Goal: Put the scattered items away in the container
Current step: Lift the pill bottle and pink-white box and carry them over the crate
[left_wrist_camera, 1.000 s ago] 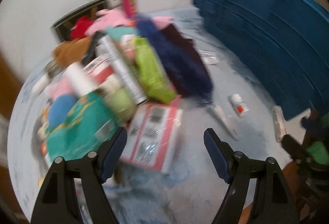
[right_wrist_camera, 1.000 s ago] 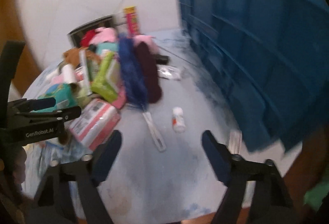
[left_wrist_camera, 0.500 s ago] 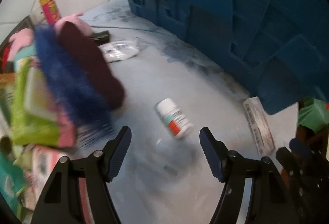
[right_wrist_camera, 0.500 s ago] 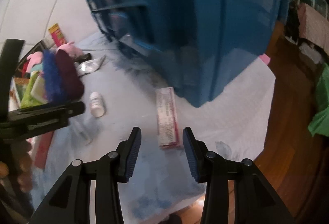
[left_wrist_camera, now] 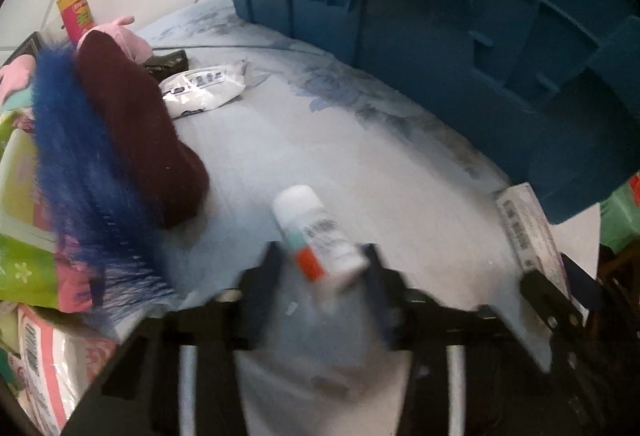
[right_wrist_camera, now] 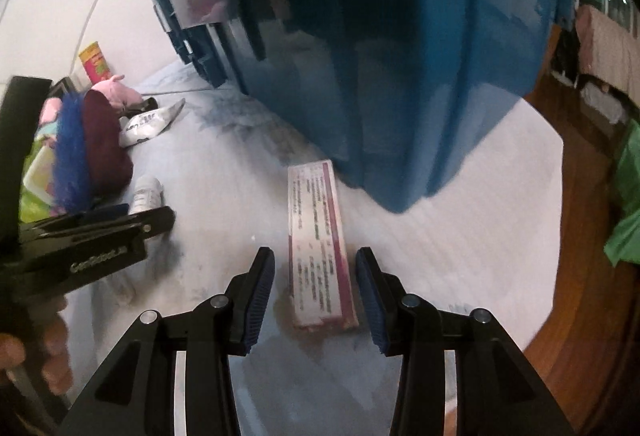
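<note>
A big blue ribbed plastic crate (right_wrist_camera: 360, 56) stands on the pale counter (right_wrist_camera: 224, 164). The right gripper (right_wrist_camera: 315, 290), spread, straddles a flat pink-edged carton (right_wrist_camera: 318, 236) beside the crate. The left gripper (left_wrist_camera: 324, 268) brackets a small white pill bottle (left_wrist_camera: 316, 232); blur hides any contact.

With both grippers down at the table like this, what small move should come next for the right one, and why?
Probably close the right gripper on the flat pink-edged box. Its jaws stand open on either side of the box's near end, which lies flat on the table beside the blue crate. The left gripper already brackets the small white bottle, so the box falls to the right.
</note>
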A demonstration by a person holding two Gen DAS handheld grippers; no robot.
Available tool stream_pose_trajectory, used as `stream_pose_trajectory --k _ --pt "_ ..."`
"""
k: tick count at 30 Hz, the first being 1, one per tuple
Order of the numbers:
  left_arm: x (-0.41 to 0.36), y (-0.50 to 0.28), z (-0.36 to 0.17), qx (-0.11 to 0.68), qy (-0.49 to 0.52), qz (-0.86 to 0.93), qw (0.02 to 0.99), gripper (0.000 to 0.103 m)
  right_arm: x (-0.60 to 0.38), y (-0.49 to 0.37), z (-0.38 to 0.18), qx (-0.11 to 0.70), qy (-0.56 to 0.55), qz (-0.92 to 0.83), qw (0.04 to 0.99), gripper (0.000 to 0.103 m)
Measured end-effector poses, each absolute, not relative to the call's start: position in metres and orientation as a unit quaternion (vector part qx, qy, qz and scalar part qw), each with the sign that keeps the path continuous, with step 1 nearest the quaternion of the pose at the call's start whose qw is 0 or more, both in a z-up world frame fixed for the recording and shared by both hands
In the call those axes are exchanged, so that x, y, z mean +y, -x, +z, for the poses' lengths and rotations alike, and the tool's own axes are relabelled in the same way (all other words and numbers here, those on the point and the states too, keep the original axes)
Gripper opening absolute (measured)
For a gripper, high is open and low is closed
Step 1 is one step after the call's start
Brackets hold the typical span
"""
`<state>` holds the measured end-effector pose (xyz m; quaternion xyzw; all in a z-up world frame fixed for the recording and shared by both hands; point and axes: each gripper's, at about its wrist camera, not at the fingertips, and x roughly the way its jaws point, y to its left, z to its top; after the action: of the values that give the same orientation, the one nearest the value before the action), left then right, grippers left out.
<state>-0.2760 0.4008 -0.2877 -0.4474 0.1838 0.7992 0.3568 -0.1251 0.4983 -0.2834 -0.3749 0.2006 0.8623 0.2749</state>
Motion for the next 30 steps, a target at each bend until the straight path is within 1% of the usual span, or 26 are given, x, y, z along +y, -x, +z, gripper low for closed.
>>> stream_pose_trajectory --k 1,7,8,9,10,11,13,14,15,16,24,30 --pt "0.399 0.276 -0.288 0.182 0.447 0.799 0.359 0.034 0.497 0.127 -0.283 0.194 0.377 0.863 0.275 0.029" --pt "0.400 0.278 -0.290 0.185 0.445 0.798 0.361 0.033 0.494 0.129 -0.283 0.195 0.374 0.865 0.270 0.031" --pt "0.400 0.279 -0.290 0.186 0.445 0.799 0.361 0.033 0.495 0.130 -0.284 0.198 0.372 0.866 0.270 0.033" --pt "0.400 0.279 -0.291 0.186 0.444 0.799 0.360 0.033 0.494 0.130 -0.284 0.197 0.372 0.865 0.272 0.040" --pt "0.400 0.279 -0.291 0.186 0.443 0.800 0.360 0.033 0.493 0.130 -0.284 0.195 0.373 0.865 0.274 0.044" --pt "0.400 0.278 -0.292 0.186 0.442 0.801 0.359 0.033 0.492 0.131 -0.285 0.194 0.373 0.864 0.276 0.046" --pt "0.400 0.277 -0.292 0.185 0.440 0.803 0.357 0.033 0.490 0.131 -0.286 0.191 0.374 0.863 0.281 0.046" --pt "0.399 0.276 -0.292 0.184 0.438 0.804 0.358 0.033 0.489 0.131 -0.286 0.190 0.374 0.863 0.283 0.043" --pt "0.398 0.275 -0.293 0.184 0.436 0.804 0.360 0.033 0.488 0.132 -0.287 0.188 0.375 0.862 0.285 0.035" --pt "0.396 0.274 -0.293 0.185 0.436 0.803 0.362 0.033 0.488 0.132 -0.287 0.187 0.375 0.861 0.287 0.030" --pt "0.376 0.259 -0.275 0.178 0.422 0.807 0.373 0.030 0.471 0.129 -0.284 0.181 0.381 0.862 0.282 0.030" --pt "0.350 0.253 -0.246 0.170 0.411 0.816 0.369 0.029 0.447 0.129 -0.258 0.167 0.373 0.872 0.268 0.030"
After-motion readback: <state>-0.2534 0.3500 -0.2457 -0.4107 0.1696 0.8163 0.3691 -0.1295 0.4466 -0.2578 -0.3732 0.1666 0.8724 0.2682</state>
